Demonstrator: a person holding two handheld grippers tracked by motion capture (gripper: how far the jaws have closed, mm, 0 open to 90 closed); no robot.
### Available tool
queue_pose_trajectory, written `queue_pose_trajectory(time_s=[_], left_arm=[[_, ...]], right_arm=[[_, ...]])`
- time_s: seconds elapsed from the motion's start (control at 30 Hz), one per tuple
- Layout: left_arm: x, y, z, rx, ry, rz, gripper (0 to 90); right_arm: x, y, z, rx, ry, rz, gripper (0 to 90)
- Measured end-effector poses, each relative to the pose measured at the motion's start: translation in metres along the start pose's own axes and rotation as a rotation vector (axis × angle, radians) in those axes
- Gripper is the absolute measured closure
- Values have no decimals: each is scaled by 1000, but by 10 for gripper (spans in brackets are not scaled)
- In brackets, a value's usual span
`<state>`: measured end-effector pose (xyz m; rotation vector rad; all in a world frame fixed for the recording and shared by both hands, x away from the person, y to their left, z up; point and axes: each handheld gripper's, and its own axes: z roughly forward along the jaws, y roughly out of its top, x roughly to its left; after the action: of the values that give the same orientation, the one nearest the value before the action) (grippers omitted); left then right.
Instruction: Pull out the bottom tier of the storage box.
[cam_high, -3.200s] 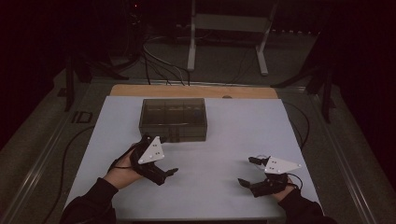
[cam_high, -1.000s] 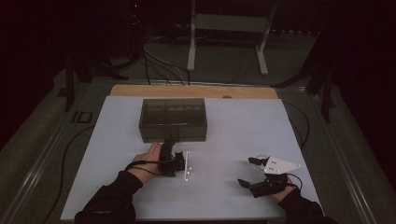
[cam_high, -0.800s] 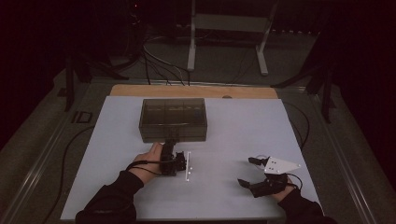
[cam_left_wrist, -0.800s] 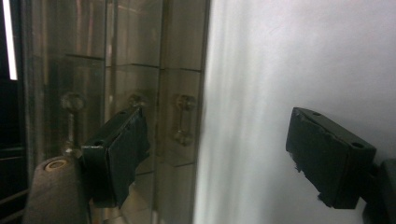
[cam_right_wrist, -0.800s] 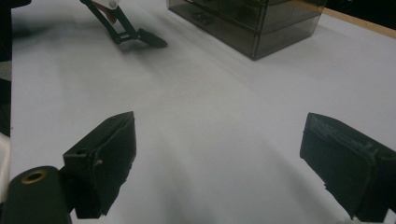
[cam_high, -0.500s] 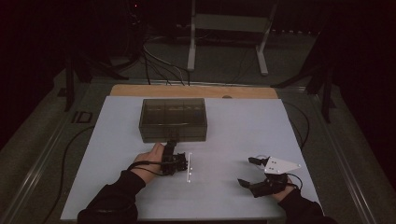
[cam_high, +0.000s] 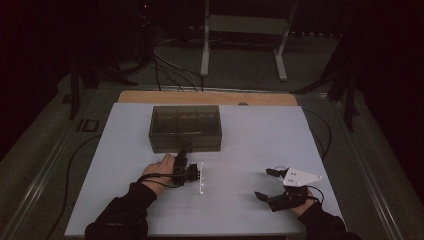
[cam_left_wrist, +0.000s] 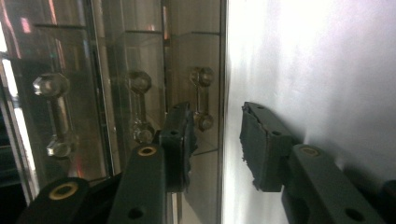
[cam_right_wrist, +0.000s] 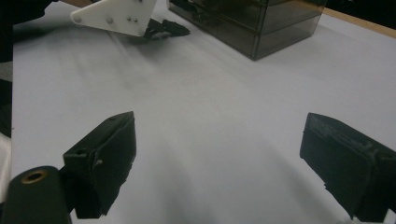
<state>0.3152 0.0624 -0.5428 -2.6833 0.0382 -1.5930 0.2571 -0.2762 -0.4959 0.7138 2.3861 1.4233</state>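
Seen from above: white tabletop (cam_high: 250, 150), dark room around it. Left of centre, toward the far edge, a smoky clear box (cam_high: 185, 127) with small drawers. Just in front of the box, left hand (cam_high: 159, 170) holding the left tool (cam_high: 183, 156), turned on its side, jaw tips right at the box's front face, touching or nearly so. White plate of that tool standing on edge beside the hand. Far to the right, near the front edge, right tool (cam_high: 266, 184) resting low over bare tabletop, well apart from the box, grey three-cornered plate on top.

Left gripper view, rotated sideways: left tool (cam_left_wrist: 215, 140) with jaws spread a little, a narrow gap between the pads, nothing pinched. Box front (cam_left_wrist: 116, 84) close ahead, one pad against or almost against it. Three clear bar handles on the drawers; the nearest handle (cam_left_wrist: 201, 99) just beyond the gap, not gripped.

Right gripper view: right tool (cam_right_wrist: 219, 158) with jaws spread wide, only bare tabletop (cam_right_wrist: 210, 107) between them. Box (cam_right_wrist: 261, 23) at upper right, far off; left tool's white plate (cam_right_wrist: 116, 16) at upper left.
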Motion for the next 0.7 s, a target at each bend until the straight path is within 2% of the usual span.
queue_pose_trajectory(time_s=[0.27, 0.4, 0.7], left_arm=[[-3, 3, 8, 41, 57, 9, 705], [-4, 4, 10, 34, 59, -4, 712], [-5, 7, 11, 52, 77, 1, 749]], right_arm=[[0, 0, 0, 0, 1, 2, 107], [0, 0, 0, 1, 2, 3, 107], [0, 0, 0, 1, 3, 2, 107]])
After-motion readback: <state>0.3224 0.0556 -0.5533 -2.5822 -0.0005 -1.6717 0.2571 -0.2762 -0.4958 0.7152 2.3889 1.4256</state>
